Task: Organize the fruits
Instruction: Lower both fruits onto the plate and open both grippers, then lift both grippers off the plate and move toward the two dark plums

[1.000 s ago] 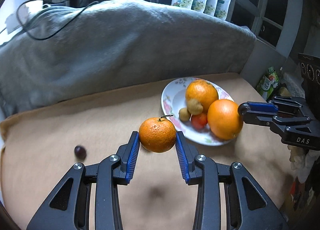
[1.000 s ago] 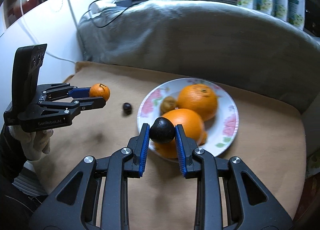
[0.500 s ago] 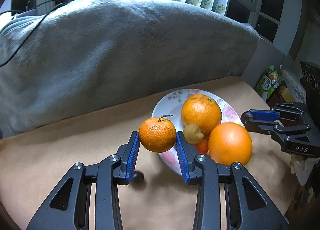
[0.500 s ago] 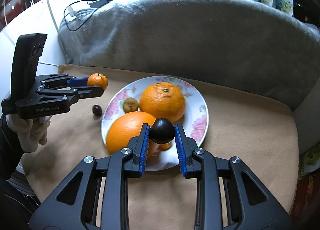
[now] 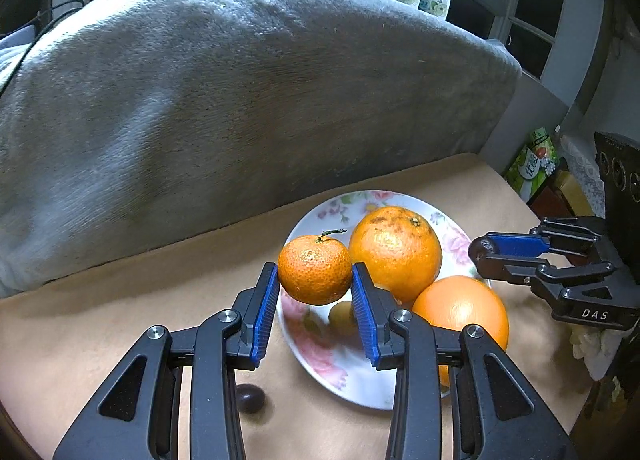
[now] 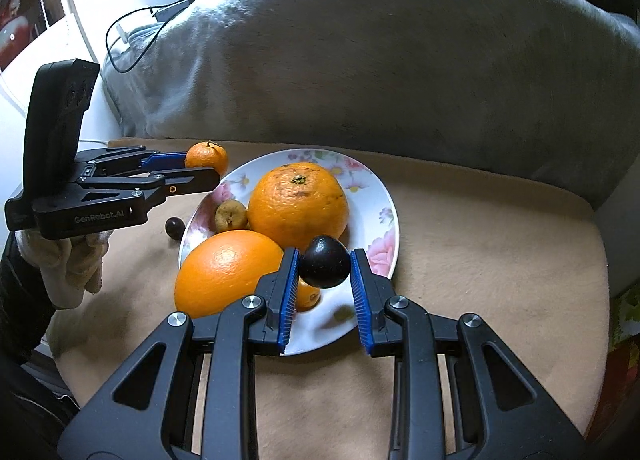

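Observation:
My left gripper (image 5: 315, 280) is shut on a small stemmed mandarin (image 5: 315, 269), held above the left rim of the flowered plate (image 5: 320, 352). It also shows in the right wrist view (image 6: 208, 168). My right gripper (image 6: 324, 274) is shut on a dark round fruit (image 6: 324, 261) above the plate's near side (image 6: 380, 216). It also shows in the left wrist view (image 5: 486, 256). On the plate lie two big oranges (image 6: 298, 206) (image 6: 228, 272) and a small brown fruit (image 6: 231, 215).
A loose dark fruit (image 5: 250, 398) lies on the tan cloth (image 5: 120, 300) left of the plate. A grey blanket (image 5: 240, 100) rises behind. Packets (image 5: 532, 164) stand off the right edge.
Both grippers have moved in over the plate with their fruits. The mandarin went from left of the plate to above its rim; the dark fruit came over the near side.

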A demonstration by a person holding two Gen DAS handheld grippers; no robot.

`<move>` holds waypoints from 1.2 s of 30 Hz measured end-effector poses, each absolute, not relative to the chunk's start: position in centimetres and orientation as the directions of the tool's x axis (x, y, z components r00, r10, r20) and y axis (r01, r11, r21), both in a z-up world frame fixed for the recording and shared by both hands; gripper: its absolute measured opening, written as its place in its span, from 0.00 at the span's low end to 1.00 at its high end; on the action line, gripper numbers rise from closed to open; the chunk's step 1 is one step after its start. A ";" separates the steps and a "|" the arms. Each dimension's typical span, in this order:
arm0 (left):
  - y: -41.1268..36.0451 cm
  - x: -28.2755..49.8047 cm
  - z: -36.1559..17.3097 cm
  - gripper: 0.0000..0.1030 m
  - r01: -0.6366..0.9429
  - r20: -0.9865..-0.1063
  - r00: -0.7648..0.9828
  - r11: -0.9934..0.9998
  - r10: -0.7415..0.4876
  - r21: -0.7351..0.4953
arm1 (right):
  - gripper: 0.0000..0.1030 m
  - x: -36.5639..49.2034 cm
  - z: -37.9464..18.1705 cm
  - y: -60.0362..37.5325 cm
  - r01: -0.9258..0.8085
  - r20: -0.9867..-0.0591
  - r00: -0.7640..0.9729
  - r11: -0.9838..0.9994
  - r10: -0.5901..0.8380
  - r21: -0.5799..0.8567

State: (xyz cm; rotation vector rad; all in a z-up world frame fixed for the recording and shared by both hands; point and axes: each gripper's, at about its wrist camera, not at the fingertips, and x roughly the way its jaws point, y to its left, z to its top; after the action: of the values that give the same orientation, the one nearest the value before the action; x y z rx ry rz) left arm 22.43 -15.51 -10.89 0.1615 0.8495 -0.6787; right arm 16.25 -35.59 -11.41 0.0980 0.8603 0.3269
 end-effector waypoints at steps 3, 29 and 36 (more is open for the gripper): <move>-15.5 22.5 -10.8 0.35 0.617 -0.737 0.464 0.777 -0.491 -0.129 | 0.26 16.4 -11.5 -35.6 -0.243 -0.727 0.606 0.946 0.322 0.216; -16.8 21.5 -8.3 0.65 0.642 -0.693 0.502 0.760 -0.517 -0.102 | 0.76 15.5 -9.6 -34.7 -0.275 -0.676 0.661 0.943 0.326 0.186; -16.7 20.9 -7.6 0.78 0.627 -0.689 0.529 0.775 -0.495 -0.075 | 0.86 14.8 -8.9 -34.7 -0.272 -0.666 0.680 0.949 0.308 0.161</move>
State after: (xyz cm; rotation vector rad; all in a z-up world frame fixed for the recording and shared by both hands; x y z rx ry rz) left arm 20.94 -16.66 -7.57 0.1910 0.7582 -0.6745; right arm 14.81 -34.73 -8.87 0.0504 0.7564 0.3252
